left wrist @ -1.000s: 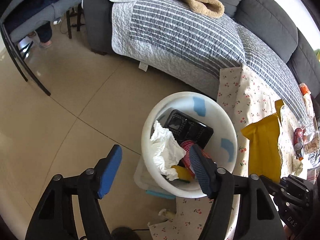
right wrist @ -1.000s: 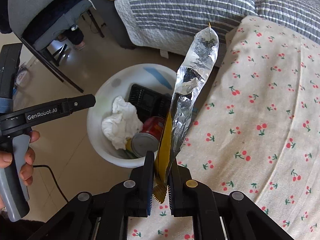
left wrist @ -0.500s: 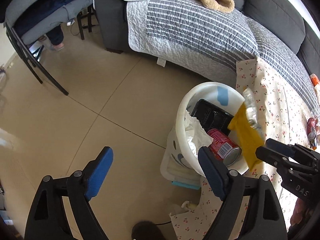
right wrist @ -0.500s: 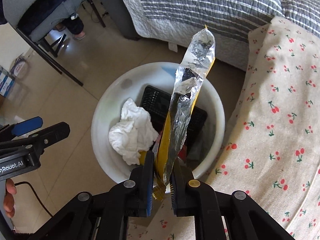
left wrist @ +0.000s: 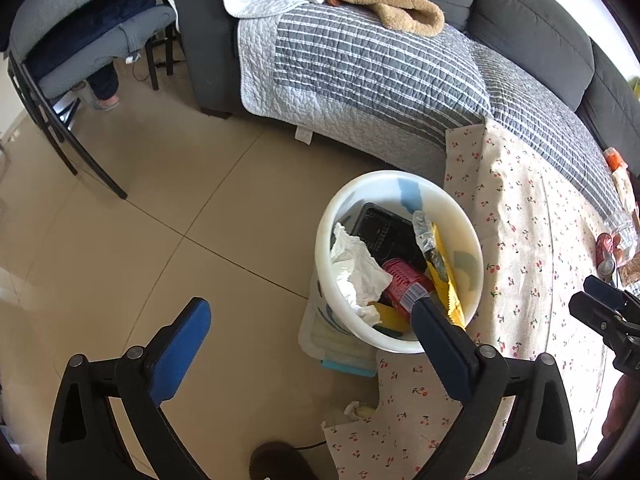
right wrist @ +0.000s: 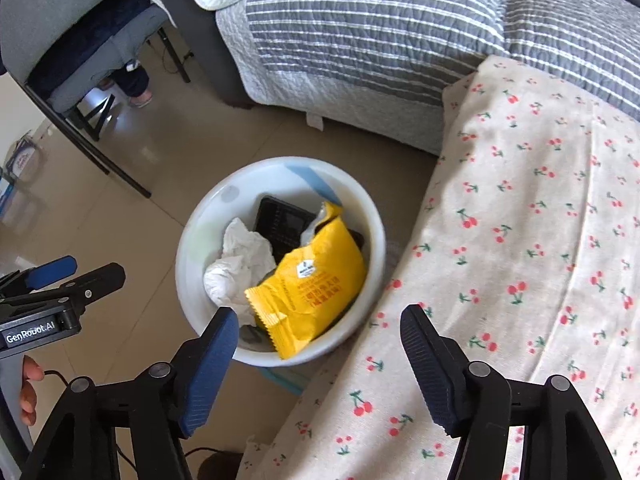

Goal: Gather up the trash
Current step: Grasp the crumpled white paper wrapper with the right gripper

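Above the bin (right wrist: pixel 362 216), both grippers (right wrist: pixel 316 334) (left wrist: pixel 310 322) are opening, empty; the wrapper (right wrist: pixel 310 280), propped on the heap, could be tipped out.

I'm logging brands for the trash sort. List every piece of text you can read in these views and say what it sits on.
"GenRobot.AI": white lettering on the black body of the left tool, seen in the right wrist view.
Yellow snack packet in the white bin: a small badge and red print lines, too blurred to read.
Red can: white label patch, too small to read.

Yellow wrapper (right wrist: pixel 316 280) atop trash in white bin (right wrist: pixel 192 240).
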